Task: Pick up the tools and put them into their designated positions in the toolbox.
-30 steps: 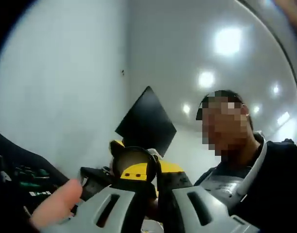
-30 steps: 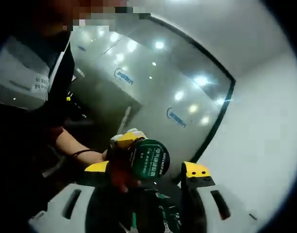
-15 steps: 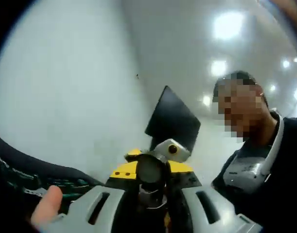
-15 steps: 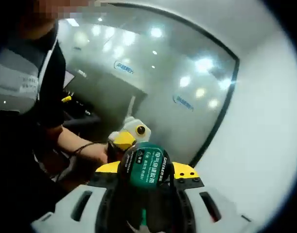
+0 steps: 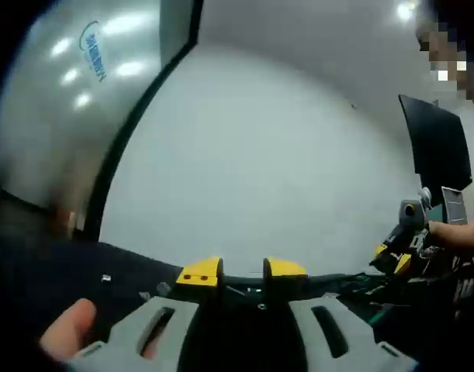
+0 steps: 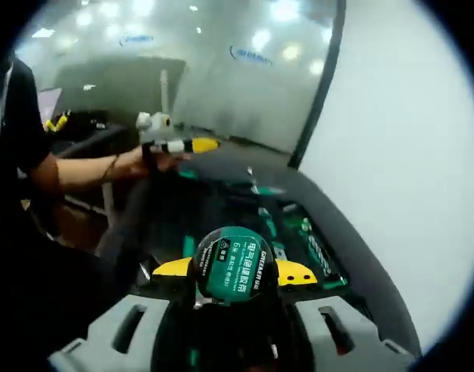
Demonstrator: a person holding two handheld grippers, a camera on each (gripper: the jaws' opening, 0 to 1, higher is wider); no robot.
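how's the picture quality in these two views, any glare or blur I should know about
Left gripper view: fisheye bends the wall's dark frame line into a curve; ceiling lights glare on the glass panel upper left; the fingertip at lower left is soft. Right gripper view: the green roll between the jaws is sharp, its label partly legible; light spots reflect on the glass; the toolbox sits dim.

The right gripper [image 6: 230, 273] clamps a tool [image 6: 233, 263] with a glossy green plastic cap; beyond it the toolbox [image 6: 299, 232] looks matt black. The left gripper [image 5: 242, 273] has smooth yellow plastic tips.
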